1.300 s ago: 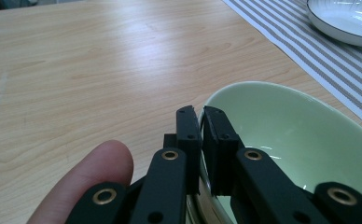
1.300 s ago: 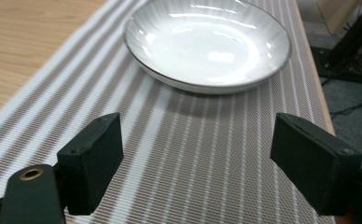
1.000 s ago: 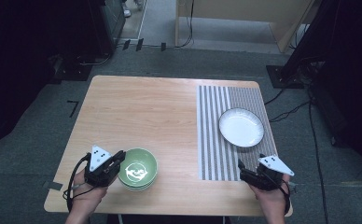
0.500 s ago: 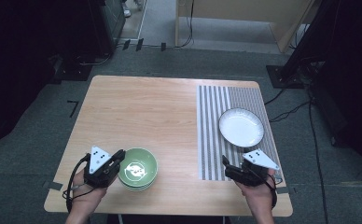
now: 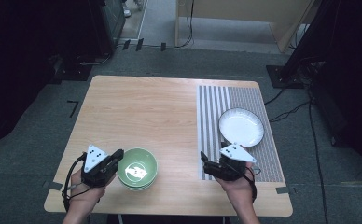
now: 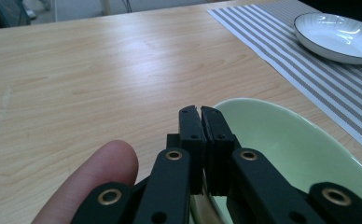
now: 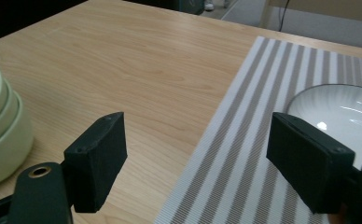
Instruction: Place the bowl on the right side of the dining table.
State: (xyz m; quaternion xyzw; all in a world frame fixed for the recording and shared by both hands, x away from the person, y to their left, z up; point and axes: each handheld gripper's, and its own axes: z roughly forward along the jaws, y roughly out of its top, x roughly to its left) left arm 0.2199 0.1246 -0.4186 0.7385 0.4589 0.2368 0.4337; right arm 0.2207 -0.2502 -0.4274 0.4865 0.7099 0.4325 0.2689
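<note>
Pale wood-grain worktop [image 5: 142,112] stands on a dark grey carpeted floor, with black cables trailing round its legs.

Nearest the person, at the left, the left gripper [image 5: 115,158] has its jaws pressed together at the rim of the top bowl in a stack of glossy light-green ceramic bowls [image 5: 137,169]. In the left gripper view the two black pads meet just where the green rim [image 6: 281,140] begins, with hardly a gap between them, so the gripper looks pinched on that thin edge; how much of the rim lies inside the jaws I cannot tell.

These bowls will likely be stiff, smooth and breakable. Glaze is slippery under flat pads, and a bowl taken by one side of its rim will want to tip, so a deep bite over the rim, one pad inside and one outside, seems the safest hold. Nested bowls may also stick or drag the one beneath.

Level with it at the right, the right gripper [image 5: 206,166] hangs over the near edge of a grey-and-white striped placemat [image 5: 212,112], jaws wide apart and empty.

Farther back on that mat sits a shallow white ceramic plate with a dark rim line [image 5: 241,127], equally hard and fragile.
</note>
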